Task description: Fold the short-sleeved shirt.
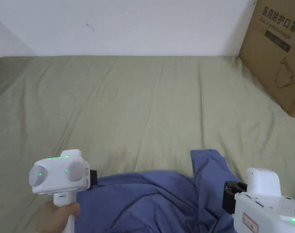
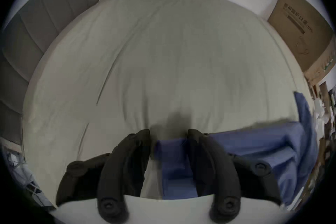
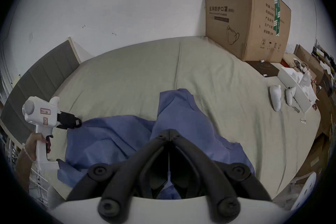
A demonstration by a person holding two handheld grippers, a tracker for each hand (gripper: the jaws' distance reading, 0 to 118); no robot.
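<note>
A blue short-sleeved shirt point(image 1: 153, 200) lies crumpled on the near part of the olive-green bed sheet point(image 1: 137, 106). One flap of it stands up near its right side. My left gripper point(image 1: 94, 177) is at the shirt's left edge. In the left gripper view its jaws point(image 2: 169, 135) stand apart, with the shirt's edge point(image 2: 172, 155) lying between them. The right gripper point(image 1: 228, 194) is at the shirt's right side. Seen from the right gripper view, its jaws point(image 3: 169, 130) are closed tip to tip, and a sliver of blue shirt point(image 3: 112, 137) is pinched between them.
A large cardboard box point(image 1: 280, 54) stands on the bed's far right corner against the white wall. A grey padded headboard point(image 3: 40, 73) borders the left side. Two white objects point(image 3: 275, 98) and clutter lie along the right edge. The sheet beyond the shirt is open room.
</note>
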